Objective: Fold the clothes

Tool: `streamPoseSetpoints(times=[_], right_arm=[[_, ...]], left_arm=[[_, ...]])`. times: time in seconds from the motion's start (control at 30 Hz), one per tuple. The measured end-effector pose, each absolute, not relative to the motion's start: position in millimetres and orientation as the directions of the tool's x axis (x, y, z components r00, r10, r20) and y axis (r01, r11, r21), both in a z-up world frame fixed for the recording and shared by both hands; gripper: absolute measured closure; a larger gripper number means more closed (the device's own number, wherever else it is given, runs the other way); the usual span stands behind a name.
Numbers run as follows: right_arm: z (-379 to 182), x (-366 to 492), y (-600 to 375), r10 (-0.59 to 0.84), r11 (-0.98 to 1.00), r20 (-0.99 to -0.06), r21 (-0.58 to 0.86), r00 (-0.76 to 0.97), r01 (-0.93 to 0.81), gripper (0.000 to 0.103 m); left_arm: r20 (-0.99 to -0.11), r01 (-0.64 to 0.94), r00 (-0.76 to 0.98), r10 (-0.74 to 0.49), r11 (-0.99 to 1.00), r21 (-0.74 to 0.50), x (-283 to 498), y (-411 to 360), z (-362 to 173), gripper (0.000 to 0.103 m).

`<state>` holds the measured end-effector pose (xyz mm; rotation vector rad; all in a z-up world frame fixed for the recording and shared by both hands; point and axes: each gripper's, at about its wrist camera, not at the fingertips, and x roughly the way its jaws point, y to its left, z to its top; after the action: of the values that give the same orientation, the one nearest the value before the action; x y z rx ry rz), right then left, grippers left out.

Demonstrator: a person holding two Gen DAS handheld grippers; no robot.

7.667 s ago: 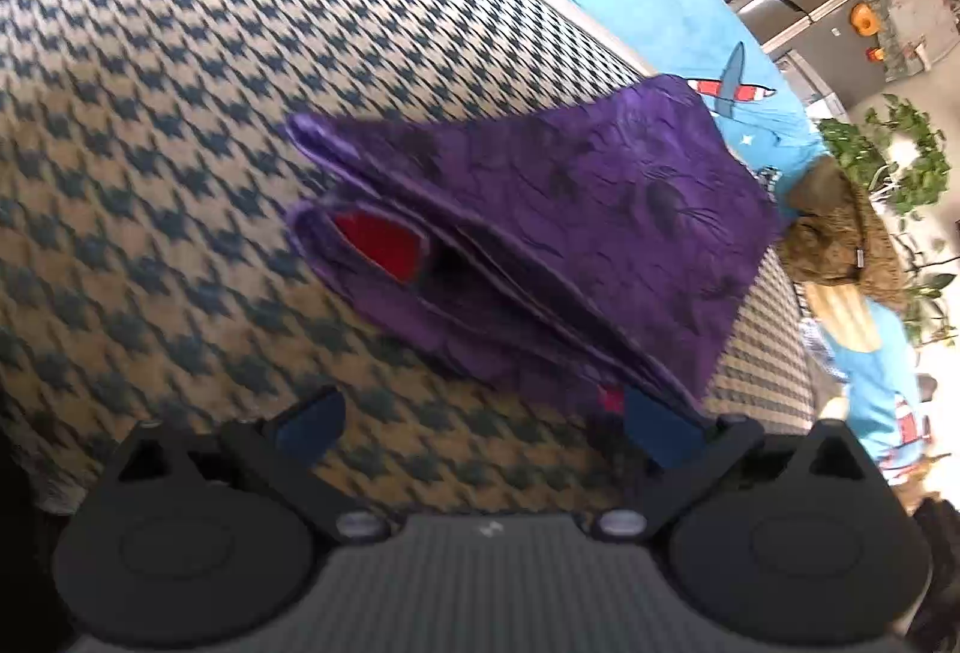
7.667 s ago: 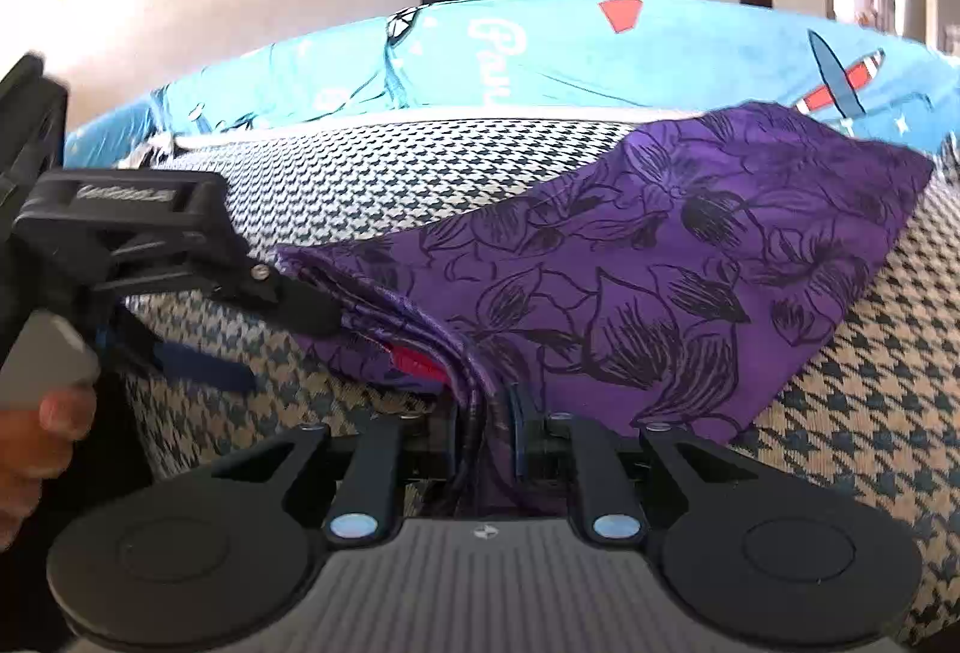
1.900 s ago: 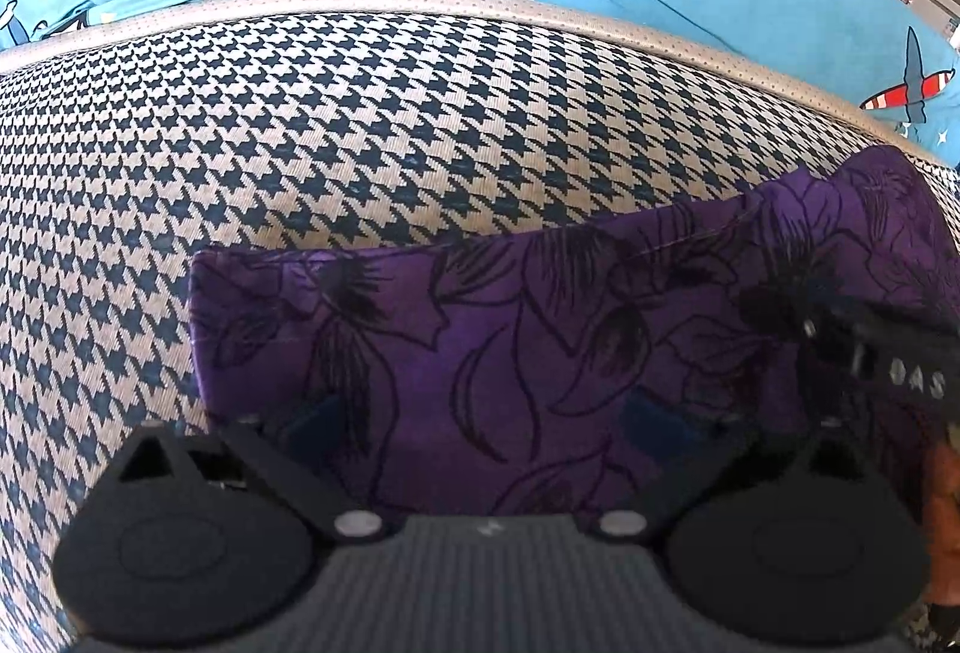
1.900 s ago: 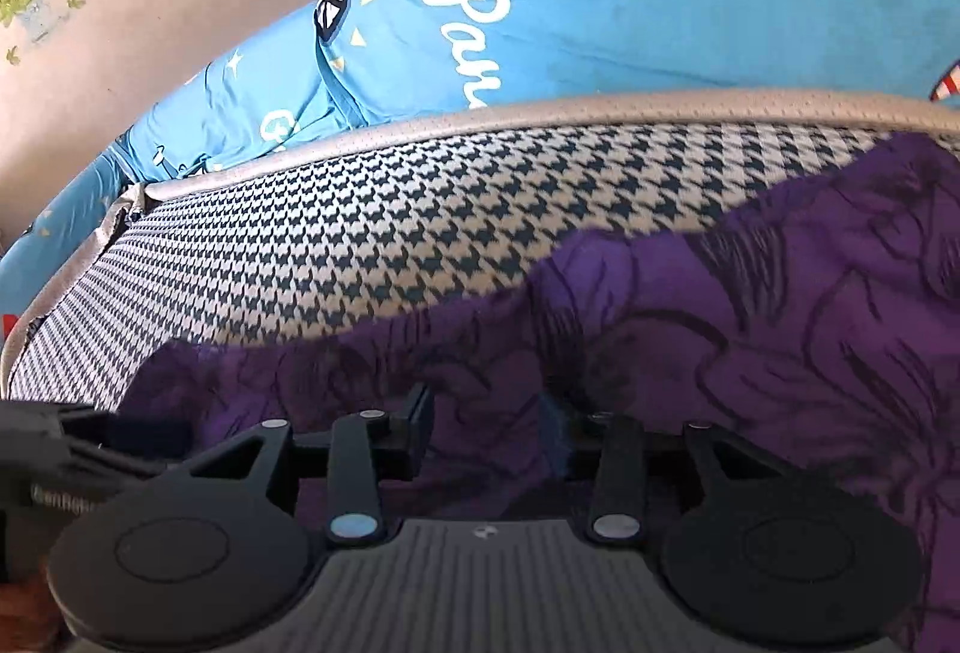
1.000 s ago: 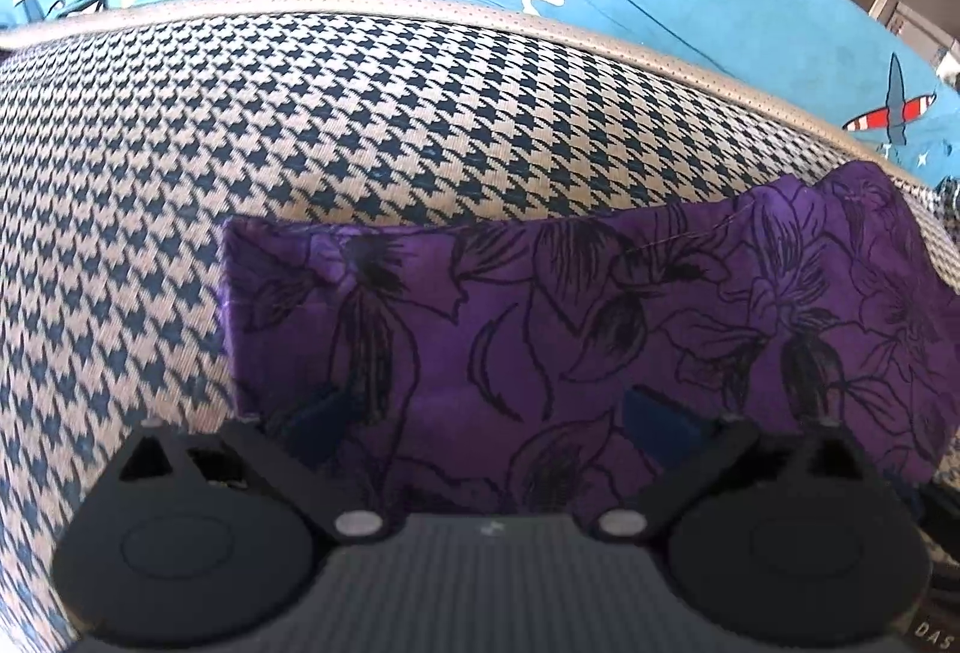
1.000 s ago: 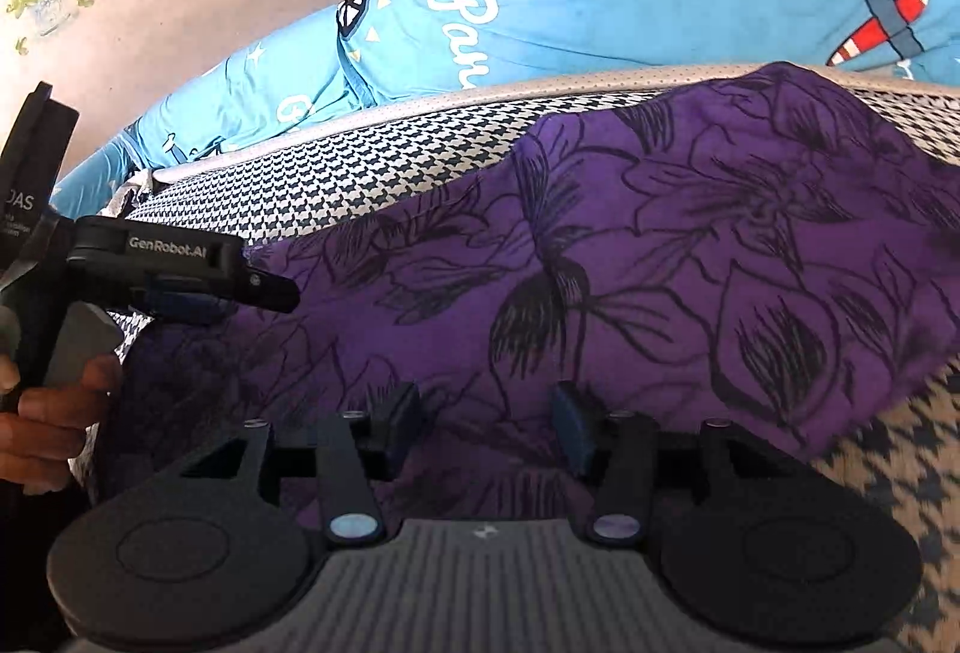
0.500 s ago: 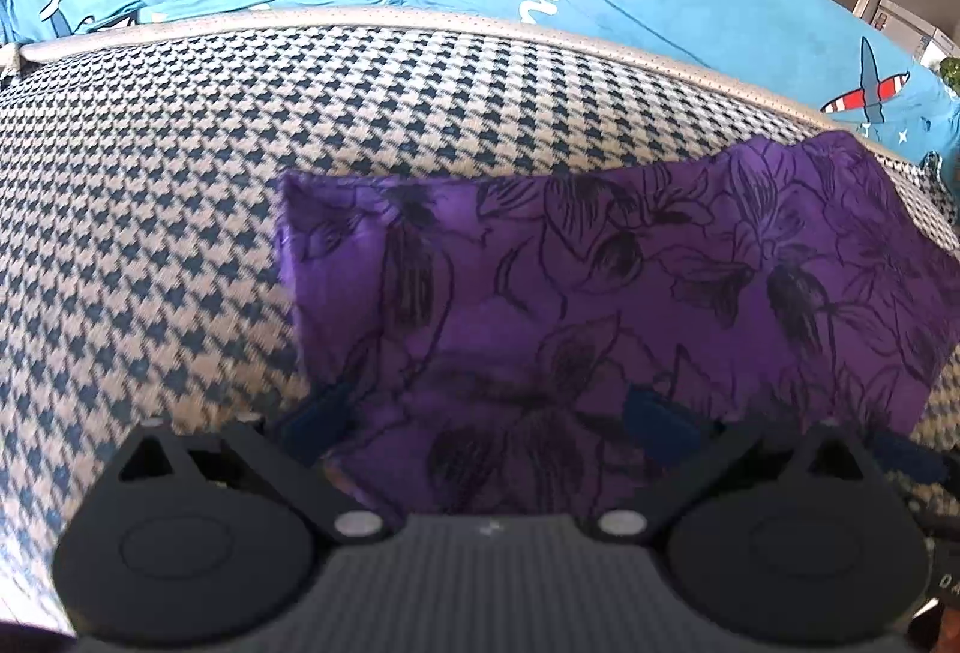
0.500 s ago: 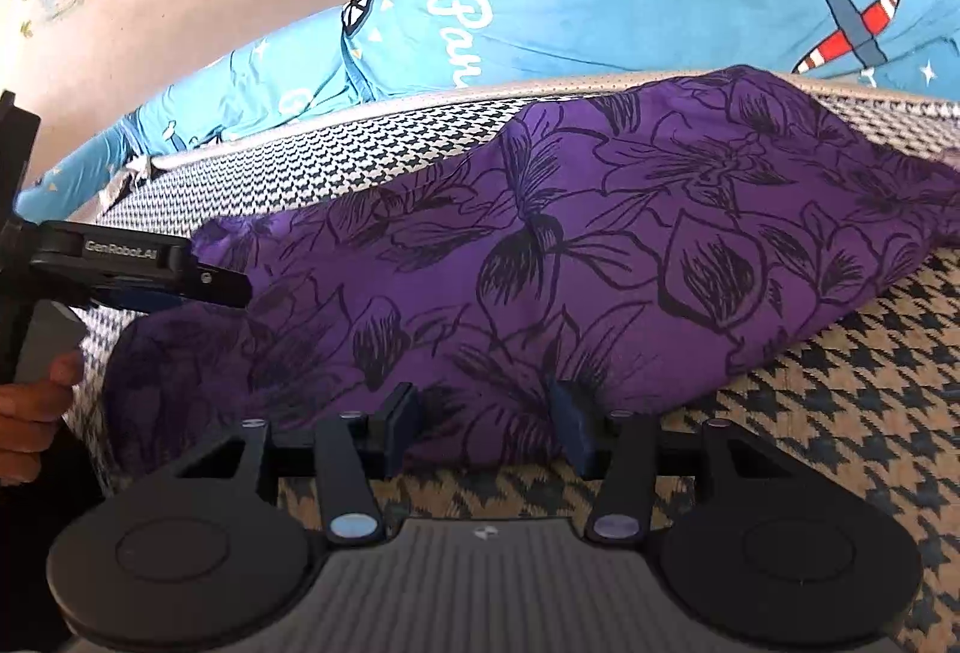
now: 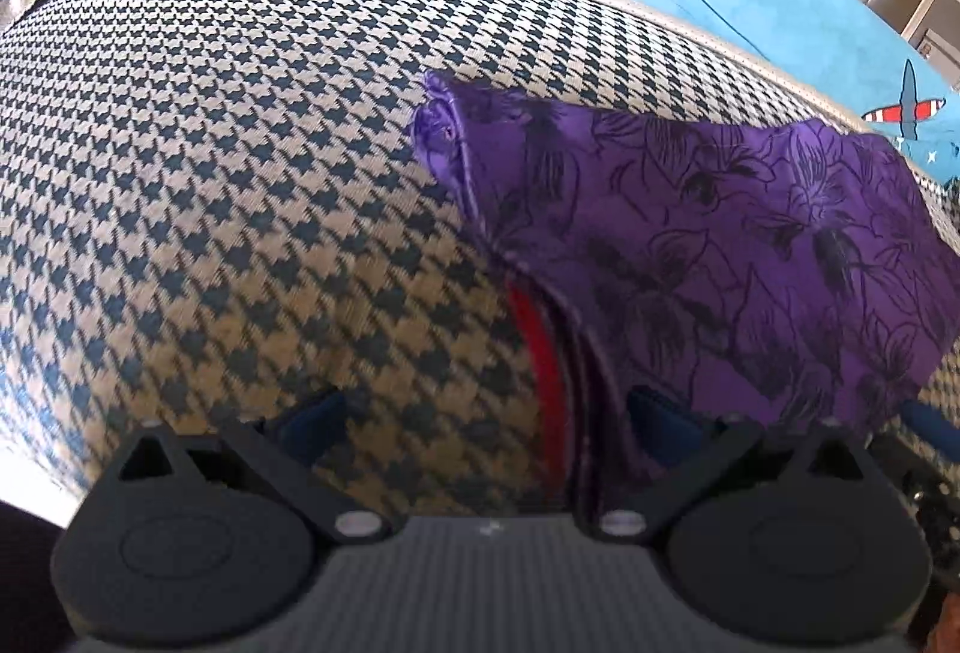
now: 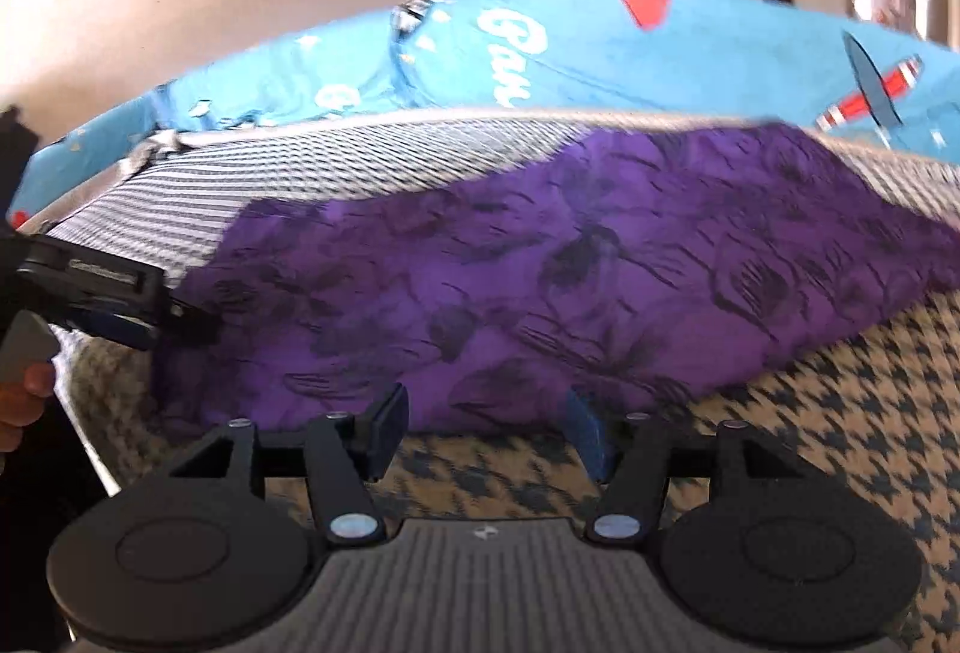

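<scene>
Lying in a flat, layered bundle on the houndstooth cushion (image 9: 228,185), the purple floral garment (image 9: 720,245) showed stacked edges and a strip of red lining (image 9: 540,353) along its near left side, with the blue printed cover (image 10: 660,47) behind it. The left tool (image 9: 486,416) stood spread wide, its right pad tucked at the garment's near edge and its left pad over bare cushion, gripping nothing. The right tool (image 10: 489,428) also stood spread, just short of the garment's near hem, empty; in its view the left tool (image 10: 114,305) appeared at the garment's left end, held by a hand (image 10: 24,401). Judged from this, the cloth already lay folded into several layers, which would fit either a finished fold or a pause before another one. Any further fold would have gone best by catching all layers together at the edge, keeping the red lining inside, and lowering the cloth evenly so the stacked edges stayed aligned.
</scene>
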<state>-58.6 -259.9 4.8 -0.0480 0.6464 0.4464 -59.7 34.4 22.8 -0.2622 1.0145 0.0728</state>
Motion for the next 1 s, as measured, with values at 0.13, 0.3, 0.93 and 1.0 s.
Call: streamPoseSetpoints(times=[0.13,0.3,0.93,1.0], right_arm=[[9,-70,-242,0.459,0.860,-0.558,0.082,0.691,-0.504,0.045],[7,-79,-216,0.506,0.813,-0.560,0.054,0.656,-0.580,0.045],[-23,-112,-138,0.542,0.605,-0.603,-0.203,0.585,-0.770,0.045],[-28,-114,-132,0.531,0.585,-0.599,-0.252,0.599,-0.770,0.045]], left_arm=[[-0.855,-0.175,0.517,-0.032,0.974,-0.142,-65,29,21,0.000],[-0.859,-0.185,0.512,-0.012,0.975,-0.124,-69,31,20,0.000],[-0.859,-0.265,0.510,-0.036,0.944,-0.197,-65,44,19,0.000],[-0.859,-0.268,0.510,-0.041,0.942,-0.204,-65,45,20,0.000]])
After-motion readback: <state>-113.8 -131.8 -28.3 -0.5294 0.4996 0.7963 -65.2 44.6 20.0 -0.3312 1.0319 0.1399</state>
